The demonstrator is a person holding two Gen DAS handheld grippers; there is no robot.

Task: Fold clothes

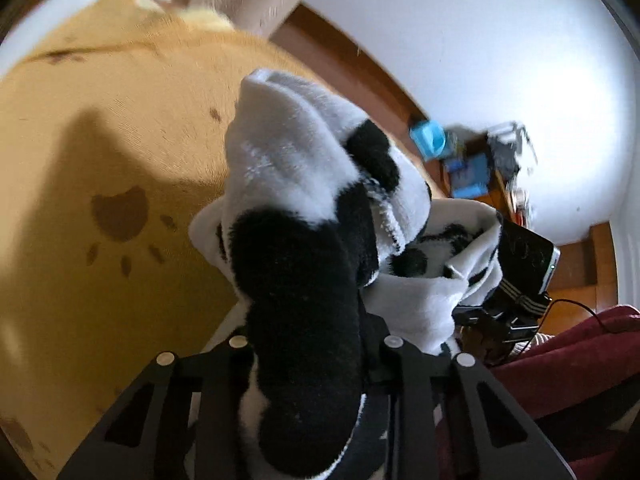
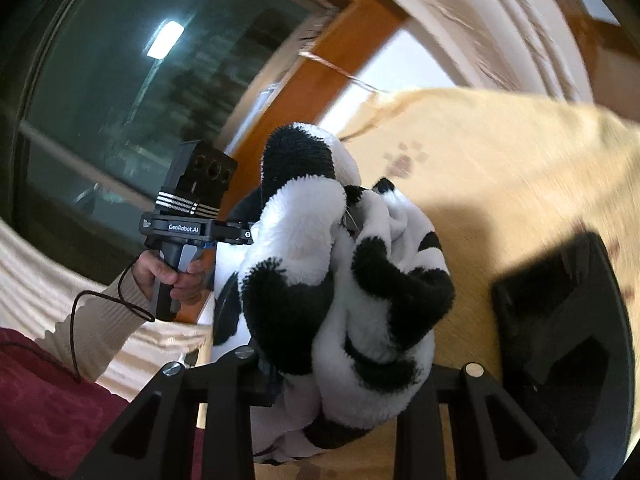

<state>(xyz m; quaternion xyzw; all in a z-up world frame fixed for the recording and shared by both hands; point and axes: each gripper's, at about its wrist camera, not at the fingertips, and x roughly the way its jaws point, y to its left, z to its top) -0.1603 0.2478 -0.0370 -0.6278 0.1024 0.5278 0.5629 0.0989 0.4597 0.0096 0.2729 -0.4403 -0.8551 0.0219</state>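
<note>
A fluffy white garment with black patches hangs bunched between both grippers, lifted above a yellow blanket with brown paw prints. My left gripper is shut on one part of the garment; its fingertips are buried in the fleece. My right gripper is shut on another part of the same garment. The left gripper also shows in the right wrist view, held in a hand at the left. The right gripper's body shows in the left wrist view, behind the fabric.
The yellow blanket covers the surface below. A dark red cloth lies at the near side. A dark window with a wooden frame is to the left. A cluttered desk stands far off by the white wall.
</note>
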